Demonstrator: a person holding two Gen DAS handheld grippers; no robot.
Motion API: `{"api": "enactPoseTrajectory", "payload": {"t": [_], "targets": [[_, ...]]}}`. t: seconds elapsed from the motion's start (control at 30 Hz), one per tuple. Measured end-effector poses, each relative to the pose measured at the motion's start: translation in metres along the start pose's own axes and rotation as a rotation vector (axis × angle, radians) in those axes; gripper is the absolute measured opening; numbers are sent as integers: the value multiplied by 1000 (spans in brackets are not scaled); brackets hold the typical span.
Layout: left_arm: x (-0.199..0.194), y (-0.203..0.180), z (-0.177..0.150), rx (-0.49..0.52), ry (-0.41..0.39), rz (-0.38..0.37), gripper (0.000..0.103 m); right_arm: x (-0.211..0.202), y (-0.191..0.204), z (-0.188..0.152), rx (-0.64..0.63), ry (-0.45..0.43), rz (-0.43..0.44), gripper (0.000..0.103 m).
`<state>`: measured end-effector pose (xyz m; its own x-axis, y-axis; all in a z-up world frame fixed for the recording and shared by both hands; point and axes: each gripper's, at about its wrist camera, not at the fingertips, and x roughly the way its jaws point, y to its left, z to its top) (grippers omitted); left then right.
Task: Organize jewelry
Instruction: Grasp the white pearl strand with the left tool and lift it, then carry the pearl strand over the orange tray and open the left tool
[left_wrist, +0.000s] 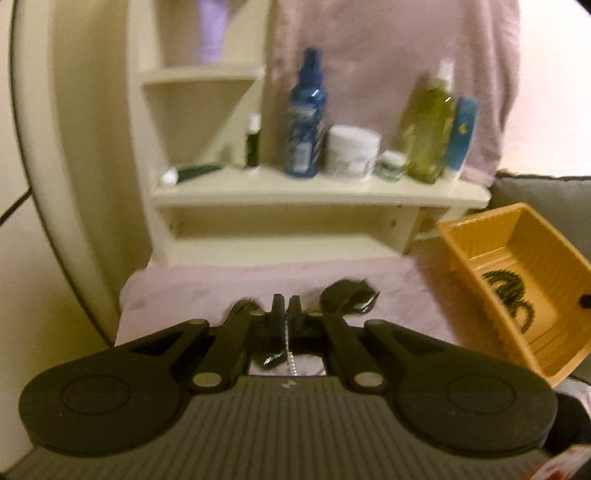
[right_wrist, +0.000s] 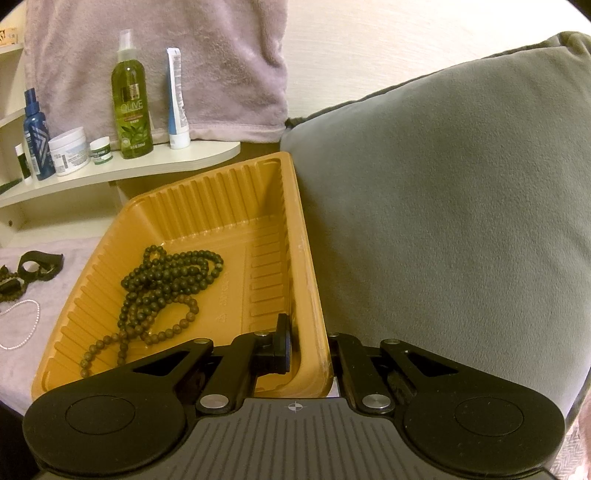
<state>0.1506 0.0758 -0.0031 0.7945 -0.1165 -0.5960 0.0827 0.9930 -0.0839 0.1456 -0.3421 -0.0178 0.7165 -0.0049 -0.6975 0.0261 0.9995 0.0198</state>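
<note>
Over lilac towel (left_wrist: 207, 291), left fingers (left_wrist: 286, 314) pinched on thin chain (left_wrist: 290, 356); right fingers (right_wrist: 306, 343) clamp tray wall (right_wrist: 314, 295)

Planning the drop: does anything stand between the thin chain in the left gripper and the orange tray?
Nothing visible does. From the left gripper and its chain to the tray, only a black band lies low on the cloth.

Glossy ribbed plastic tray (right_wrist: 207, 206) against matt velvety cushion (right_wrist: 443, 184).

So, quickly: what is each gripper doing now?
Left gripper: closed on a thin chain.
Right gripper: closed on the tray wall.
</note>
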Motion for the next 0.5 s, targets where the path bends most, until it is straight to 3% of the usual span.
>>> {"api": "enactPoseTrajectory", "payload": {"t": [0.5], "targets": [[-36, -57, 92, 205, -152, -94, 1, -2, 1, 0, 5, -11, 5, 6]]}}
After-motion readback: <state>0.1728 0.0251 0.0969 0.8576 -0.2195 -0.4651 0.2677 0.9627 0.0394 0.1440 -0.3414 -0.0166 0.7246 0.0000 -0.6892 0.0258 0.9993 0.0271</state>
